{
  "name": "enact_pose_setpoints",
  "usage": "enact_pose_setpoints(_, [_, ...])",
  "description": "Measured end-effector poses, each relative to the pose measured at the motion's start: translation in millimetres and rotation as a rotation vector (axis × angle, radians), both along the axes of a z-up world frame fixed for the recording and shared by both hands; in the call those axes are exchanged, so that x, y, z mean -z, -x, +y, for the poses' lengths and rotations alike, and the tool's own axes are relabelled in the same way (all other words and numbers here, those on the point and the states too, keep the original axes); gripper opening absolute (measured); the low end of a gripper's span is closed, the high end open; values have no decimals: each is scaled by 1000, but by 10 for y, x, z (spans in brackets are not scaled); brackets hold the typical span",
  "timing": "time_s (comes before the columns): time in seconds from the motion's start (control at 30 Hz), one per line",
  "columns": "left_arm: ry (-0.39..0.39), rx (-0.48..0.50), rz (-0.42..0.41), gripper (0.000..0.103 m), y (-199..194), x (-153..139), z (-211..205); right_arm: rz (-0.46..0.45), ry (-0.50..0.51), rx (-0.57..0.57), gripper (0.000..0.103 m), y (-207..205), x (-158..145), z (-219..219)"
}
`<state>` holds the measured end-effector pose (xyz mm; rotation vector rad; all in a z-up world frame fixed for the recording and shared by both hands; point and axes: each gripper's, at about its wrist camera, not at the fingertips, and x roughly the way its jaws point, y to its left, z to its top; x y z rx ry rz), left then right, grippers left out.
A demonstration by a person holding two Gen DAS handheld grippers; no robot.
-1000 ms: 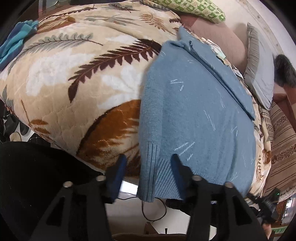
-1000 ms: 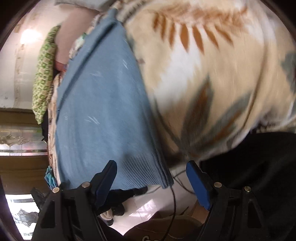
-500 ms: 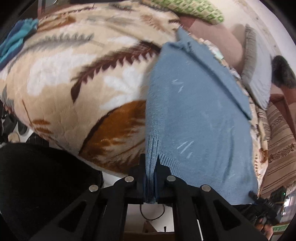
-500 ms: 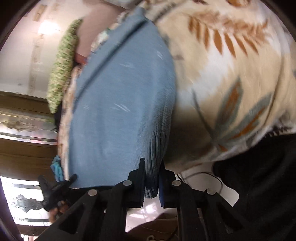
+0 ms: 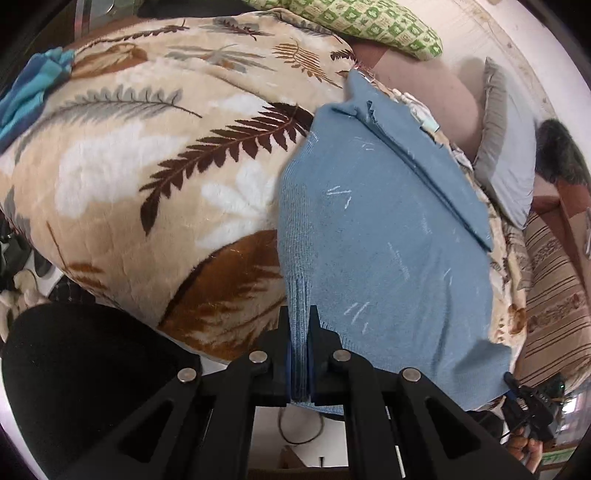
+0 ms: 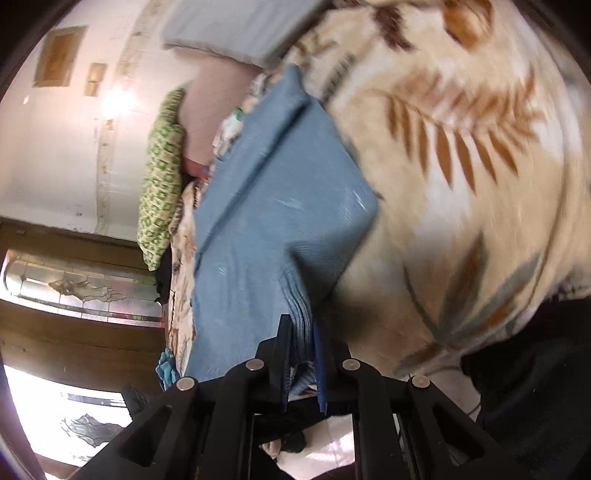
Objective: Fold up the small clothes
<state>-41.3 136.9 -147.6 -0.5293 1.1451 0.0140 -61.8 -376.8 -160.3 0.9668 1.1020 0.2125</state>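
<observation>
Spread across the bed in front of you is a plush beige blanket printed with brown, grey and white fern leaves (image 5: 155,177), and it fills most of both wrist views. At its far end sit a brownish-pink bolster cushion (image 5: 432,88), a grey pillow (image 5: 506,147) and a green-and-white checked cushion (image 5: 369,26); a crumpled teal and blue cloth (image 5: 26,92) lies at the blanket's left edge in the left wrist view.

On the blanket lies your blue knitted sweater (image 5: 376,229), flat on its back half, with one part already folded over along its far side. Its near hem reaches the edge of the bed and hangs just past it.

Your left gripper (image 5: 300,354) is closed down tight on the left corner of that ribbed hem, both pads pressed against the knit with the fabric bunched between them. Your right gripper (image 6: 301,360) is pinched on the opposite corner of the hem, jaws almost together with folds of blue knit sandwiched inside, and that corner is raised off the blanket so the cloth rises in a ridge towards the camera. The right wrist view is blurred, so finer detail there is not readable.
</observation>
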Motion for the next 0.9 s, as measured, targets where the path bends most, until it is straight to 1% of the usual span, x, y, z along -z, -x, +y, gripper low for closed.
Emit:
enact_pose_setpoints(0.1, [-11, 10, -4, 6, -47, -47, -23, -6, -5, 9, 11, -14, 63, -36])
enact_pose_setpoints(0.17, [-27, 26, -7, 6, -87, -51, -53, -9, 37, -23, 13, -64, 36, -11])
enact_pose_setpoints(0.2, [-26, 31, -4, 6, -99, -39, -63, -2, 40, -43, 15, -95, 38, -4])
enact_pose_setpoints(0.27, [-25, 38, 6, 6, -98, -5, -85, 43, 74, -54, 32, -104, 99, -34])
enact_pose_setpoints(0.3, [-24, 38, 12, 6, -98, 20, -91, 57, 84, -49, 58, -106, 133, -41])
enact_pose_setpoints(0.33, [-20, 38, 18, 6, -103, 38, -96, 69, 82, -32, 73, -93, 164, -63])
enact_pose_setpoints(0.37, [-17, 37, 22, 6, -96, 55, -92, 71, 64, -13, 73, -71, 180, -93])
enact_pose_setpoints(0.4, [-18, 36, 25, 6, -89, 70, -85, 60, 29, -14, 73, -59, 194, -110])
enact_pose_setpoints(0.43, [-18, 34, 29, 6, -88, 82, -82, 54, 17, -22, 73, -51, 203, -110])
enact_pose_setpoints(0.57, [-6, 32, 30, 6, -90, 88, -56, 74, 83, -78, 73, -99, 304, -45])
enact_pose_setpoints(0.6, [-3, 33, 28, 6, -86, 80, -50, 81, 114, -87, 73, -121, 335, -16])
enact_pose_setpoints(0.67, [-4, 34, 24, 6, -80, 60, -44, 115, 197, -77, 73, -119, 371, -3])
enact_pose_setpoints(0.77, [-2, 41, 15, 6, -96, 25, -44, 186, 223, -69, 73, -11, 439, 34])
enact_pose_setpoints(0.87, [-4, 56, -2, 6, -127, -31, -75, 230, 182, -77, 70, 110, 552, 79])
enact_pose_setpoints(0.9, [-3, 59, -10, 6, -137, -59, -81, 237, 160, -72, 64, 117, 595, 80])
